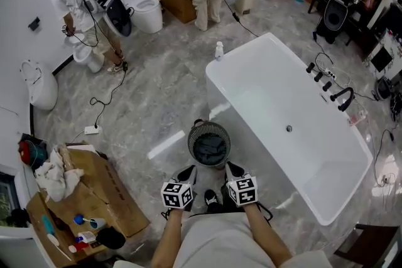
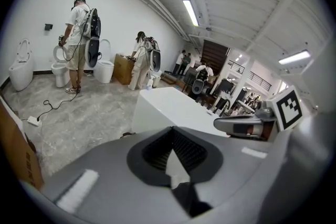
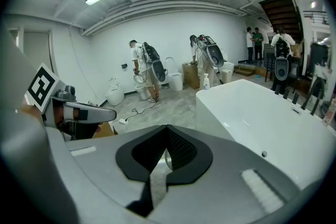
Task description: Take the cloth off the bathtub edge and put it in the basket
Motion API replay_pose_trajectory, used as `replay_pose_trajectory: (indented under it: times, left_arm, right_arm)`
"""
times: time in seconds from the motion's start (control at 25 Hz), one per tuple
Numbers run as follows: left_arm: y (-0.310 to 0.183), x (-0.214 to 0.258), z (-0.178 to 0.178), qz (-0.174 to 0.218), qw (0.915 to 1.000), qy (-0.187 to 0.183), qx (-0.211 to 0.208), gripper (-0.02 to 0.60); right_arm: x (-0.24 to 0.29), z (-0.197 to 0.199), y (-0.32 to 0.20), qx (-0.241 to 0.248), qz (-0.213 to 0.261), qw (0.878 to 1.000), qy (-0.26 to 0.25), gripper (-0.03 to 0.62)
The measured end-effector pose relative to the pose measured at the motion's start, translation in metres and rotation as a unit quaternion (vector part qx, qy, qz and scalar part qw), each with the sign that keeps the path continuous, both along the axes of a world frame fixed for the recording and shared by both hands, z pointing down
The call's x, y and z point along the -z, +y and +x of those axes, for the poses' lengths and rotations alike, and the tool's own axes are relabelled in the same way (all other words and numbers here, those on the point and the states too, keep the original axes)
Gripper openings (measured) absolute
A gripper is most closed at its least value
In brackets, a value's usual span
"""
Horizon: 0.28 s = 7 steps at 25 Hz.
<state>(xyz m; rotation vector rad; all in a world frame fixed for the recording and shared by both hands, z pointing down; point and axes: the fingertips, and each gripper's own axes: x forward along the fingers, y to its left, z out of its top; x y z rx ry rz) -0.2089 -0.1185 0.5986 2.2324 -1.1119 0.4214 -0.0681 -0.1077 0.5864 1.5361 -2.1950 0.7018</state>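
Observation:
A round dark mesh basket (image 1: 209, 132) stands on the floor against the near end of the white bathtub (image 1: 264, 91). Inside it lies a dark grey cloth (image 1: 210, 149). No cloth shows on the tub's edge. My left gripper (image 1: 188, 173) and right gripper (image 1: 233, 169) hover side by side just short of the basket, close to my body, tips towards it. Both are shut with nothing between the jaws. In the left gripper view my left gripper (image 2: 172, 135) points past the bathtub (image 2: 173, 105); the right gripper view has my right gripper (image 3: 167, 136) beside the bathtub (image 3: 252, 113).
A white bottle (image 1: 218, 51) stands at the tub's far corner, and black taps (image 1: 326, 81) line its right rim. Cardboard boxes (image 1: 100, 188) with rags and bottles sit at my left. Two people (image 1: 78, 6) with backpack gear stand by toilets (image 1: 143, 6) at the back. A cable and power strip (image 1: 92, 130) lie on the floor.

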Motion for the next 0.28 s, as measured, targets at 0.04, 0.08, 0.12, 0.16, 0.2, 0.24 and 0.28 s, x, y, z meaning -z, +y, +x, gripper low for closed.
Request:
replay_pose_trajectory:
  times: [0.04, 0.08, 0.12, 0.16, 0.2, 0.24, 0.28]
  left_arm:
    - [-0.0006, 0.0007, 0.0001, 0.000, 1.0000, 0.001, 0.001, 0.054]
    - [-0.0013, 0.0014, 0.0001, 0.000, 1.0000, 0.002, 0.001, 0.054]
    - [-0.0021, 0.0019, 0.0003, 0.000, 1.0000, 0.003, 0.001, 0.054]
    - [-0.0026, 0.0022, 0.0005, 0.000, 1.0000, 0.003, 0.000, 0.054]
    - [-0.0029, 0.0024, 0.0007, 0.000, 1.0000, 0.004, -0.001, 0.054]
    - [-0.0031, 0.0025, 0.0010, 0.000, 1.0000, 0.004, -0.001, 0.054]
    - [-0.0032, 0.0025, 0.0013, 0.000, 1.0000, 0.005, -0.002, 0.054]
  right_arm:
    - [0.0009, 0.0000, -0.0003, 0.000, 0.000, 1.000, 0.000, 0.000]
    - [0.0017, -0.0002, -0.0008, 0.000, 0.000, 1.000, 0.000, 0.000]
    - [0.0023, -0.0004, -0.0014, 0.000, 0.001, 1.000, 0.000, 0.000]
    - [0.0027, -0.0006, -0.0019, 0.000, 0.001, 1.000, -0.001, 0.000]
    - [0.0030, -0.0007, -0.0022, -0.001, 0.001, 1.000, -0.001, 0.000]
    - [0.0033, -0.0008, -0.0024, -0.001, 0.001, 1.000, -0.002, 0.000]
    - [0.0036, -0.0008, -0.0025, -0.001, 0.001, 1.000, -0.002, 0.000]
